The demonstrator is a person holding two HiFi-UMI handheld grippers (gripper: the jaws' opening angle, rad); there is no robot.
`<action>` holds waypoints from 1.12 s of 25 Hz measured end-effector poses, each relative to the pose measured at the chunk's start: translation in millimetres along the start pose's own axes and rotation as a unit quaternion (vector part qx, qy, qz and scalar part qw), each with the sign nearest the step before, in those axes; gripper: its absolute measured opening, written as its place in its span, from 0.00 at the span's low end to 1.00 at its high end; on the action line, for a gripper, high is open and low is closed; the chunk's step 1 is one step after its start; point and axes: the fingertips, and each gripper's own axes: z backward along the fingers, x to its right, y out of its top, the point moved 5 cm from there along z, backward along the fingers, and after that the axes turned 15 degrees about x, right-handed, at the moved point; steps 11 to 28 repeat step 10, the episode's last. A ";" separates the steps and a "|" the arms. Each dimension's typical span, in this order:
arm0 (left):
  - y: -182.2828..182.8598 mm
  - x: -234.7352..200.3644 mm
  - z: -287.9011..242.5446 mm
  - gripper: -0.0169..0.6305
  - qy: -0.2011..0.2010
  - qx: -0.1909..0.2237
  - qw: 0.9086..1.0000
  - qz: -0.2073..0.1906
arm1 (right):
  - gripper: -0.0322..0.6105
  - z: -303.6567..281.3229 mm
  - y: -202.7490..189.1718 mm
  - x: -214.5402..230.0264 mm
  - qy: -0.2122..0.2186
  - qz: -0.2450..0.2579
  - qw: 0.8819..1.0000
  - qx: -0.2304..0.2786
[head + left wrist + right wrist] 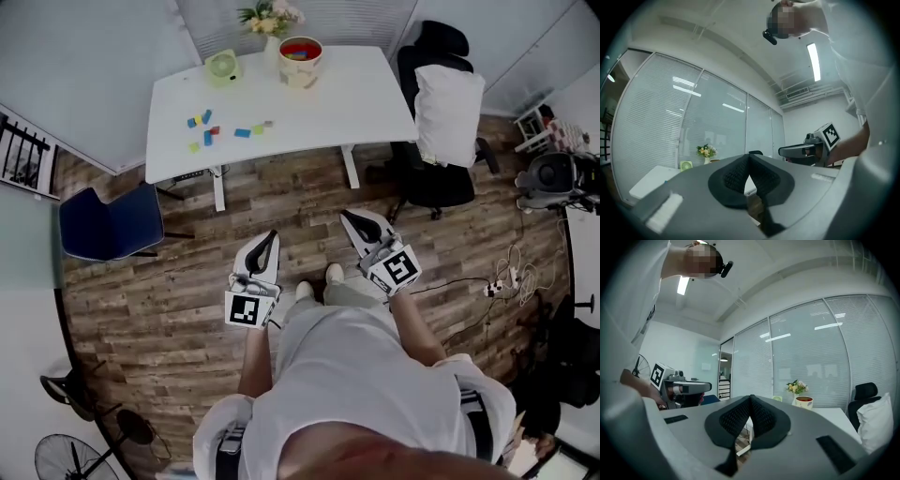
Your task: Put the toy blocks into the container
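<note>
Both claws clenched, nothing in either: left gripper (270,242) and right gripper (351,221) are held level over the wood floor (187,281), well short of the white table (356,103), tips toward it. Only floor boards lie btwn them and the table's near edge.

Toy blocks (208,131) (blue, red, yellow-green) are scattered on the table's left half, well apart from the container (301,58), a cream bowl w/ red inside at the table's far edge. Coloured bits in it are mostly hidden by the rim.

At the far edge too: green mini fan (223,67), flower vase (267,17). Left of table: blue chair (108,225). Right of table: black office chair (433,178) w/ white pillow (448,112); further right, power strip (502,277) and cables.

Print: just b/w square markers on each marker cube (246,309). Blocks are too small to tell shapes. The person's torso (356,394) covers the floor behind the grippers.
</note>
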 end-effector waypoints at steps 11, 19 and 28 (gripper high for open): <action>22.9 23.6 8.9 0.02 0.005 0.010 1.000 -0.001 | 0.05 29.1 38.9 -4.4 -0.011 0.023 0.999 0.041; 22.9 23.6 8.9 0.02 0.005 0.010 1.000 -0.001 | 0.05 29.1 38.9 -4.4 -0.011 0.023 0.999 0.041; 22.9 23.6 8.9 0.02 0.005 0.010 1.000 -0.001 | 0.05 29.1 38.9 -4.4 -0.011 0.023 0.999 0.041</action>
